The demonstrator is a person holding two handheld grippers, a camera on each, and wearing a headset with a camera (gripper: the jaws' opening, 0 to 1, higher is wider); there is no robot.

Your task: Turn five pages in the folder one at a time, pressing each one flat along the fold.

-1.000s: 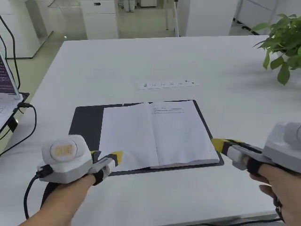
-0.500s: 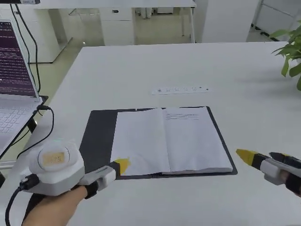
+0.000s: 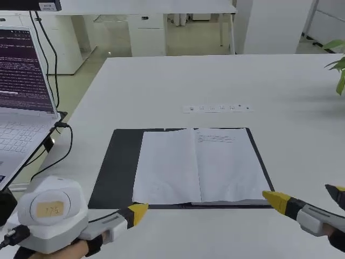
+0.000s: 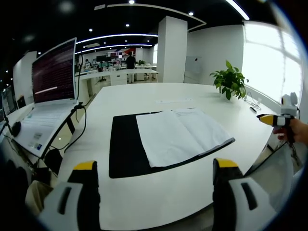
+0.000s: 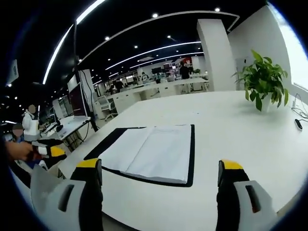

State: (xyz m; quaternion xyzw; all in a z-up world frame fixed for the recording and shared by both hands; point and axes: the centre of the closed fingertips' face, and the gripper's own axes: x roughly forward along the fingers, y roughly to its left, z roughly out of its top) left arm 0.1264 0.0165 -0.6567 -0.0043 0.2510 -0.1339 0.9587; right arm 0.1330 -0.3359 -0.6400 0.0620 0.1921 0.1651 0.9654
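Fingers (image 4: pixel 85 185) of left gripper (image 4: pixel 155 165) spread wide and empty, right gripper (image 5: pixel 160 164) likewise (neither touching anything), folder (image 3: pixel 194 167) lying open and flat on white table (image 3: pixel 161 81), left gripper near its 7 o'clock corner, right near 4 o'clock, laptop (image 3: pixel 21 91) at 9 o'clock.

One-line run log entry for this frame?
left gripper open, clear of folder | right gripper open, clear of folder | folder open flat on table | no page lifted
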